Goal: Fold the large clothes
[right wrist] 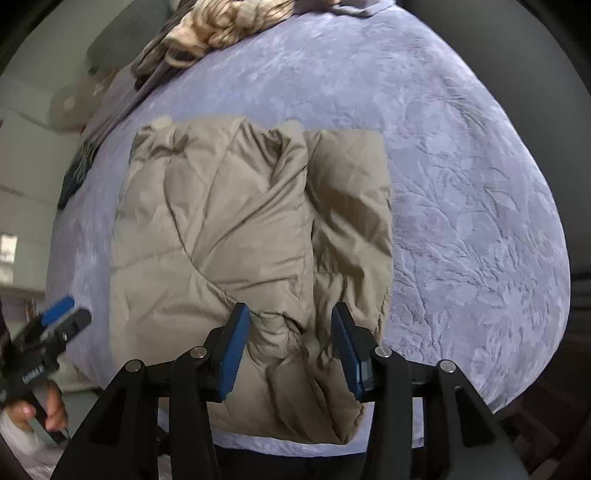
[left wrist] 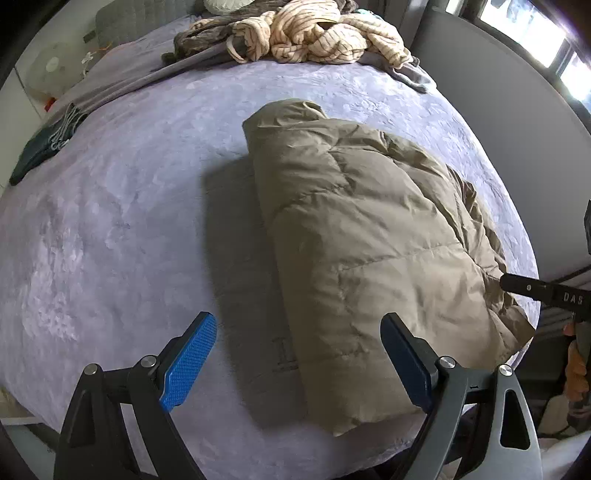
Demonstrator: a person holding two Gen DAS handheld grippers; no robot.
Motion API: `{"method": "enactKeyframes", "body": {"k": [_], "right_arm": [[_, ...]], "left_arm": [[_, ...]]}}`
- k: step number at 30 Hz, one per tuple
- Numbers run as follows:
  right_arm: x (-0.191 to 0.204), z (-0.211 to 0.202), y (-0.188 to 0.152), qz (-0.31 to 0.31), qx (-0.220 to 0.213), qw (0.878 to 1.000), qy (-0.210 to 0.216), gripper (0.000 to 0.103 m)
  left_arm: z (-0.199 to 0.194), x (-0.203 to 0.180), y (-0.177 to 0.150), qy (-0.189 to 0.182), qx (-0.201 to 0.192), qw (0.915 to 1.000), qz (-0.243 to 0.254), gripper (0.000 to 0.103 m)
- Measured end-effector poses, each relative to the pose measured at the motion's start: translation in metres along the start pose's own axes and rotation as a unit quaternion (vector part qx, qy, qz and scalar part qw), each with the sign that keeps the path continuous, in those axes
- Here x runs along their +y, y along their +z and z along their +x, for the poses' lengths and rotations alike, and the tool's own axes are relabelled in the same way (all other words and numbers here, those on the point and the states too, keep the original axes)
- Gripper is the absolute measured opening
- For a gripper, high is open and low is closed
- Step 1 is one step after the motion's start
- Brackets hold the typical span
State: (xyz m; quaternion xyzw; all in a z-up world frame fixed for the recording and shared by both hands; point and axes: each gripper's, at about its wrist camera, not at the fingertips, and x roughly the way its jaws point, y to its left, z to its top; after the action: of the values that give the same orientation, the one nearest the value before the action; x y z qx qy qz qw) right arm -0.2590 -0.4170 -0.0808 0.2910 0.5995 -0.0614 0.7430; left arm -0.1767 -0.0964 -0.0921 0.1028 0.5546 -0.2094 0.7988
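Your left gripper [left wrist: 299, 354] hangs wide apart and holds nothing, over the near edge of the bed [left wrist: 122, 229] just left of the jacket [left wrist: 369, 240], while your right gripper [right wrist: 291, 350] is part-spread with a bunched ridge of the jacket's [right wrist: 229, 229] near edge between its pads; I cannot tell whether they touch it. The tan puffer jacket lies folded lengthwise near the bed's front edge, its quilted top creased and a narrower panel showing along its right side. Well beyond it, a striped heap [left wrist: 317, 33] sits at the far end and a dark garment [left wrist: 40, 147] lies at the far left edge.
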Motion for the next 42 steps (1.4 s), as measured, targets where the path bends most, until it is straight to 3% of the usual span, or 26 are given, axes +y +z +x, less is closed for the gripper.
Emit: {"method": "enactKeyframes", "body": {"k": [6,7,10,14,22,24,31,42], "right_arm": [[0.011,-0.006,-0.014,0.025,-0.003,1.000,-0.013,0.062],[0.014,-0.007,-0.016,0.022,-0.006,1.000,-0.020,0.062],[0.022,-0.011,-0.018,0.032,-0.016,0.999,-0.027,0.063],[0.036,-0.017,-0.026,0.039,-0.033,0.999,-0.020,0.077],[0.060,-0.014,-0.037,0.025,-0.045,0.998,-0.035,0.080],[0.061,-0.015,-0.036,0.020,-0.047,0.998,-0.038,0.089],[0.049,-0.019,-0.022,0.016,-0.054,0.997,-0.045,0.090],[0.004,-0.006,0.027,0.038,-0.025,0.998,-0.032,0.090]], "left_arm": [[-0.004,0.013,-0.018,-0.010,0.000,0.9998,-0.018,0.092],[-0.004,0.016,-0.021,-0.009,0.001,0.9998,-0.018,0.103],[-0.006,0.024,-0.029,-0.008,0.003,0.9998,-0.016,0.103],[-0.010,0.035,-0.038,-0.005,0.003,0.9999,-0.015,0.103],[-0.015,0.059,-0.050,0.011,0.002,0.9993,-0.036,0.103],[-0.013,0.061,-0.050,0.012,0.006,0.9991,-0.040,0.103],[0.002,0.053,-0.033,0.006,0.018,0.9986,-0.049,0.103],[0.021,0.014,0.017,0.020,0.025,0.9985,-0.045,0.103]]}}
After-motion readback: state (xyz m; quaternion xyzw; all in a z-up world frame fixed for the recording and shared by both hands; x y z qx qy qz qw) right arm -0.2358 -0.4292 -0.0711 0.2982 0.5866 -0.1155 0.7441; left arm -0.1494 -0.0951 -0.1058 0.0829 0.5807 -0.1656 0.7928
